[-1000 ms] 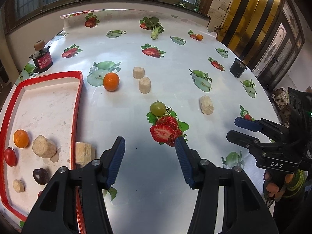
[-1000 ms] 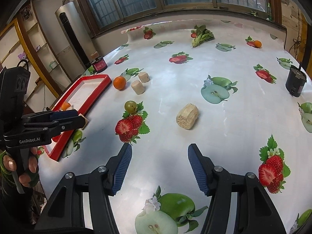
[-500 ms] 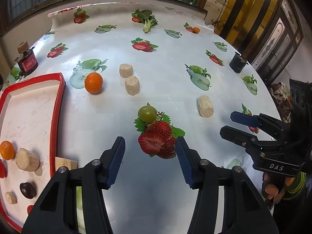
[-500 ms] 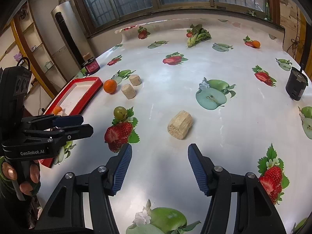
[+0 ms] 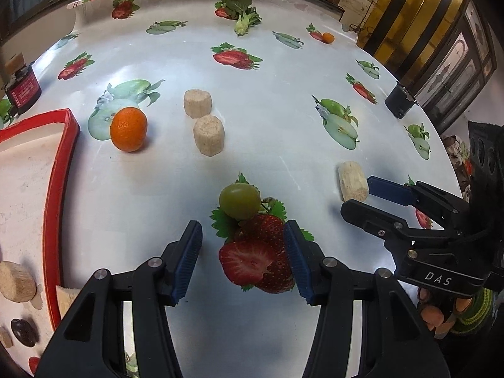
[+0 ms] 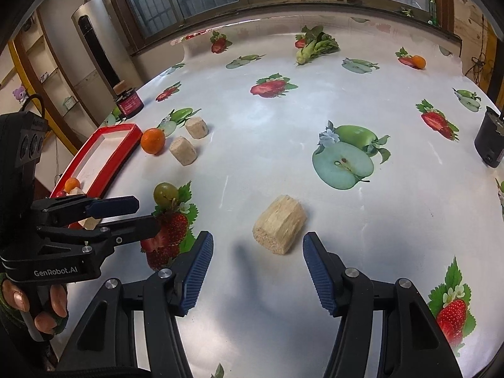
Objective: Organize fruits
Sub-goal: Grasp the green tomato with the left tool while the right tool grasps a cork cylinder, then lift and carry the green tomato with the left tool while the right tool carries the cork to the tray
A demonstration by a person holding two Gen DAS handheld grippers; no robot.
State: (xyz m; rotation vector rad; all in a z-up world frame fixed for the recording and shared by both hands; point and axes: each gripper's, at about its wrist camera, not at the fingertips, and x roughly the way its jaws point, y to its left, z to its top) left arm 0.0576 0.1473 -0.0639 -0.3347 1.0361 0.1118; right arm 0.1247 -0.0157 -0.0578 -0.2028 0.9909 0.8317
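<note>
A small green round fruit point(image 5: 240, 200) sits on the fruit-print tablecloth, just ahead of my left gripper point(image 5: 242, 252), which is open and empty over a printed strawberry. An orange point(image 5: 128, 129) lies further left, near the red tray point(image 5: 60, 170). The tray holds a small orange point(image 6: 71, 184), a dark plum point(image 5: 23, 332) and a beige piece point(image 5: 15, 280). In the right wrist view my right gripper point(image 6: 256, 267) is open. A beige fibrous chunk point(image 6: 278, 223) lies right at its fingertips, with its near end between them, untouched. My left gripper point(image 6: 126, 214) shows there beside the green fruit point(image 6: 165, 191).
Two beige cylinders point(image 5: 197, 103) point(image 5: 209, 135) stand between the orange and the table's middle. A dark red-labelled jar point(image 5: 23, 89) is behind the tray and a black cup point(image 6: 489, 140) stands near the right edge. A leafy vegetable point(image 6: 315, 47) and a small orange fruit point(image 6: 418, 61) lie far back.
Both grippers have moved forward and lower. The green fruit has come close to the left fingertips and the beige chunk to the right ones. Both jaws stay equally wide.
</note>
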